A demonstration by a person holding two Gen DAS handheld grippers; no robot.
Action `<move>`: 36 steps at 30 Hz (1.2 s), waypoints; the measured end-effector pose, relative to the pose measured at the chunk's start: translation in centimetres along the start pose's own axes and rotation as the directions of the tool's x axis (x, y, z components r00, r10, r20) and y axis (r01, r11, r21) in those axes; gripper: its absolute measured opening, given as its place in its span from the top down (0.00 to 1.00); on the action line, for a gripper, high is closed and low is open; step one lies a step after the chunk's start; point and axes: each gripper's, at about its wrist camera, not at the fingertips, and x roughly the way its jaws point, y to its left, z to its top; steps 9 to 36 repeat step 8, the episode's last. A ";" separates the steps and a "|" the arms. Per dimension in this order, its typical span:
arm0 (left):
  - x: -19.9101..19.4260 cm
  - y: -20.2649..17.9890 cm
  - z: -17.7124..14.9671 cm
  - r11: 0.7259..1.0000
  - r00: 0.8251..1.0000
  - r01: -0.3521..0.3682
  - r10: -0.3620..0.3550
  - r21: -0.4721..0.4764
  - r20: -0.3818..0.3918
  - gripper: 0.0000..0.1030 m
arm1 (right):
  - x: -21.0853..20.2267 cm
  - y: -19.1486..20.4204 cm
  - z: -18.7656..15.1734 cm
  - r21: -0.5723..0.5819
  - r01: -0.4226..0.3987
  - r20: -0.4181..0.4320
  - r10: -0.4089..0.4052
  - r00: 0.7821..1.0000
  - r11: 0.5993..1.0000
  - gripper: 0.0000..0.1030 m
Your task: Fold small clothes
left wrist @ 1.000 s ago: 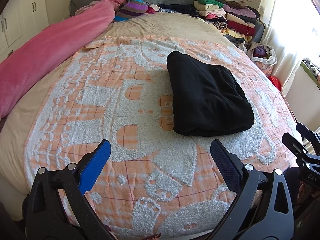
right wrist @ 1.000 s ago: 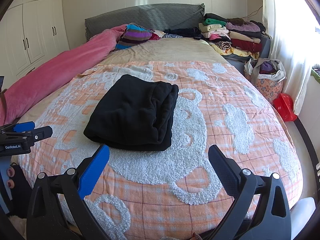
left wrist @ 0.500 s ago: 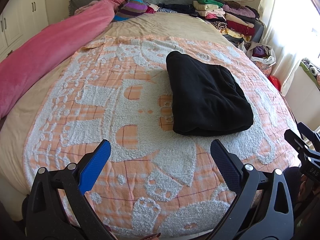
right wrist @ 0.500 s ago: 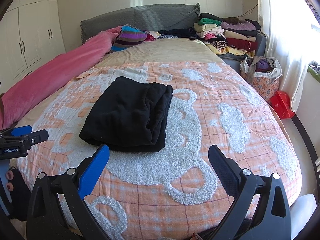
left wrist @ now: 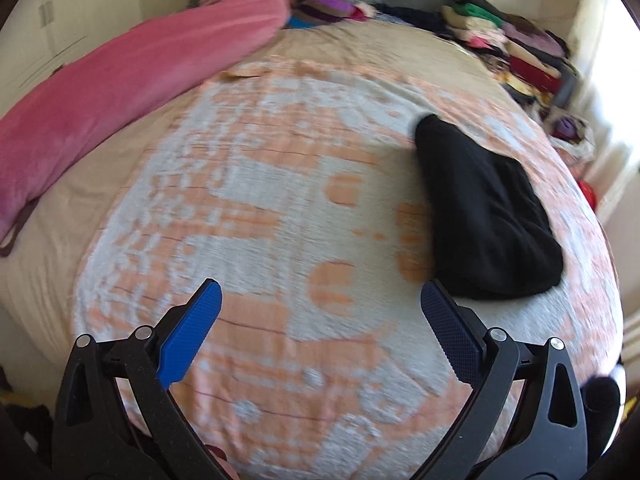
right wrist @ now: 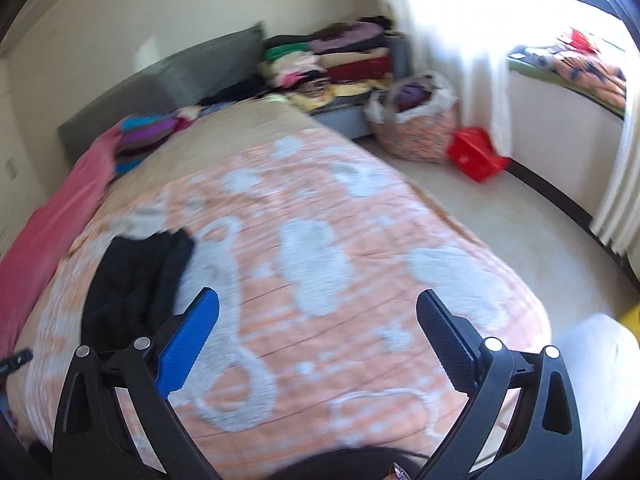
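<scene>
Lying folded at right of the left wrist frame on the orange patterned blanket: black garment; hovering above, left gripper and right gripper, jaws gaping wide, holding nothing

Two hand-held black grippers with blue pads.

The left gripper had matte black arms with teardrop-shaped cutouts and round silver screws at the joints; its fingers were faced with textured blue pads, bright on one side and darker on the other. The right gripper was built alike: black frame, silver screws, ribbed blue pads. Both pictures were blurred, and no markings could be read.
</scene>
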 end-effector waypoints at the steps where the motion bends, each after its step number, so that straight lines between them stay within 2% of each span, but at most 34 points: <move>1: 0.6 2.2 0.9 0.998 0.999 -0.041 0.042 -0.045 0.005 0.09 | 0.1 -4.4 0.4 0.084 0.096 0.016 -0.097 0.995 0.992 0.04; 2: 1.0 3.6 1.4 0.995 0.998 -0.063 0.064 -0.072 0.002 0.09 | 0.1 -7.5 0.3 0.140 0.165 0.015 -0.168 0.986 0.976 0.04; 4: 2.3 8.4 2.7 0.979 0.991 -0.135 0.133 -0.153 -0.019 0.09 | 0.0 -15.0 -0.5 0.261 0.323 -0.010 -0.332 0.943 0.910 0.04; 5: 2.6 9.9 3.1 0.971 0.987 -0.161 0.160 -0.177 -0.021 0.09 | 0.0 -19.7 -1.5 0.324 0.430 -0.066 -0.433 0.899 0.843 0.04; 6: 3.1 12.7 3.7 0.951 0.974 -0.224 0.223 -0.211 -0.031 0.09 | -0.1 -23.2 -2.5 0.360 0.509 -0.116 -0.504 0.856 0.782 0.04; 7: 3.6 14.8 4.1 0.934 0.961 -0.277 0.275 -0.224 -0.040 0.09 | -0.3 -27.4 -4.0 0.395 0.587 -0.174 -0.569 0.803 0.707 0.04; 8: 3.8 16.4 4.4 0.918 0.948 -0.317 0.314 -0.238 -0.048 0.09 | -0.4 -30.1 -5.0 0.405 0.641 -0.225 -0.608 0.761 0.652 0.04; 36: 3.8 16.4 4.4 0.918 0.948 -0.317 0.314 -0.238 -0.048 0.09 | -0.4 -30.1 -5.0 0.405 0.641 -0.225 -0.608 0.761 0.652 0.04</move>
